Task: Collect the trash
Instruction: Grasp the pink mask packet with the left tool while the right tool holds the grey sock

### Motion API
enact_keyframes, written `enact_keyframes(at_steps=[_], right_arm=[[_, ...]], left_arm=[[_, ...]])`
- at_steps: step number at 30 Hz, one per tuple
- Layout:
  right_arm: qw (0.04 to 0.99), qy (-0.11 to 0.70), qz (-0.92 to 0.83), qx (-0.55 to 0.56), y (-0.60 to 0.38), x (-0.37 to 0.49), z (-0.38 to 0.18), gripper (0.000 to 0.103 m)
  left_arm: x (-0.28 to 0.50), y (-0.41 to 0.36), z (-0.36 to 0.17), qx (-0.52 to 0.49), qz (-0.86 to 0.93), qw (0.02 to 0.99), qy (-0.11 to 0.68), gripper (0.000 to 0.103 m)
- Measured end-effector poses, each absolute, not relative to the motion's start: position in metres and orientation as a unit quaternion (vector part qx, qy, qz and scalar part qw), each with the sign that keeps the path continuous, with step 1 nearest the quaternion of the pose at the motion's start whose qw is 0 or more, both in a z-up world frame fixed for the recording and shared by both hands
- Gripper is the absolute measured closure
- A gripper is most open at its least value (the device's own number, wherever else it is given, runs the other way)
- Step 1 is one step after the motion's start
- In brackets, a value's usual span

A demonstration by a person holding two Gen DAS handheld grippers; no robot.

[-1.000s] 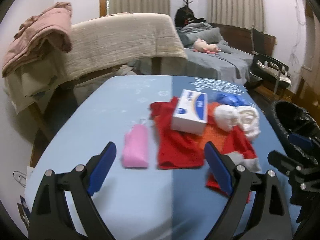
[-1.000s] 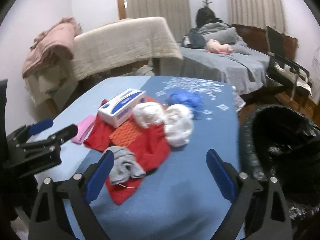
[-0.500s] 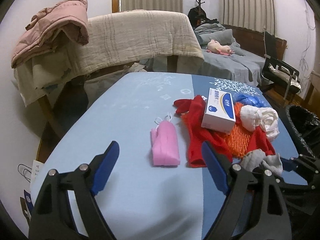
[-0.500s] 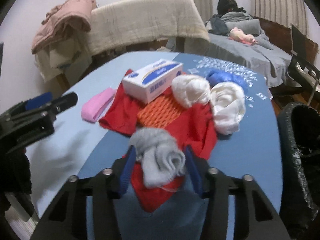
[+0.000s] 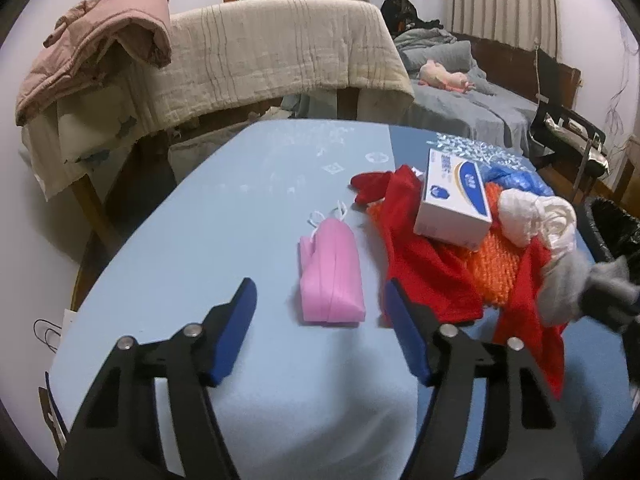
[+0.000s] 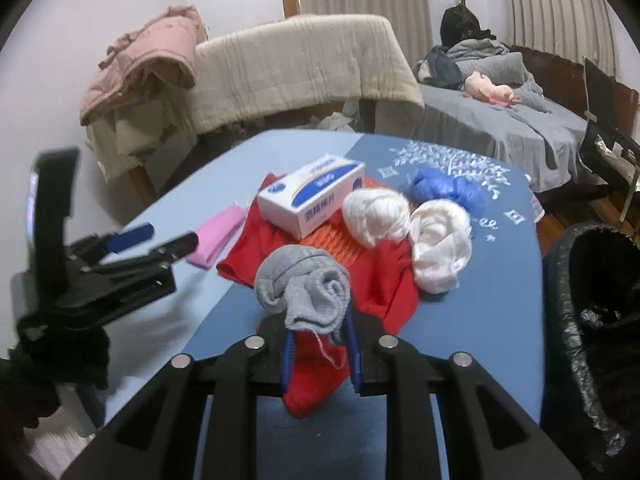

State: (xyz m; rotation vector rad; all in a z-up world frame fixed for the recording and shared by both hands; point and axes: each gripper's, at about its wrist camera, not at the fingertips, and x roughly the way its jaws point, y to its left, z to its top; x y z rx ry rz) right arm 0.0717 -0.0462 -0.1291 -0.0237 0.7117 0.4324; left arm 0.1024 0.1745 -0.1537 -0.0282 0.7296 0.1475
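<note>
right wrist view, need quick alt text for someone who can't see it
The right gripper is closing on a grey sock above a blue table piled with red cloth, a white box and white wads. A black-lined bin stands right; the left gripper is at left.

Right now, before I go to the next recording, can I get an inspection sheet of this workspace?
Surface: table under a two-tone blue cloth, mostly bare on its left part.
Job's things: crumpled grey knit sock; folded pink face mask; white and blue cardboard box; two white crumpled wads; crumpled blue plastic; black-lined trash bin at the table's right.
Clutter: red cloth with an orange knit piece under the pile.
Tongs: right tongs closing, pads pressing the sock; left tongs closing, nothing between them, the mask just ahead.
Cables: nothing seen.
Surroundings: beige quilt, pink jacket, grey bed.
</note>
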Motion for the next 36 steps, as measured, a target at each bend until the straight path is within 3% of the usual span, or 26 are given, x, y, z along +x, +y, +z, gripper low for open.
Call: enact_keyframes(at_steps=[8, 18, 36], right_arm=[[0.917, 0.351, 0.188, -0.004, -0.063, 0.081, -0.126, 0.082], [0.914, 0.359, 0.187, -0.005, -0.065, 0.082, -0.13, 0.082], [0.929, 0.331, 0.166, 0.016, -0.088, 0.076, -0.104, 0.082]], left_arm=[[0.124, 0.179, -0.171, -0.03, 0.067, 0.917, 0.392, 0.057], [0.129, 0.177, -0.176, -0.034, 0.055, 0.913, 0.402, 0.089], [0.105, 0.141, -0.1, -0.019, 0.02, 0.949, 0.315, 0.091]])
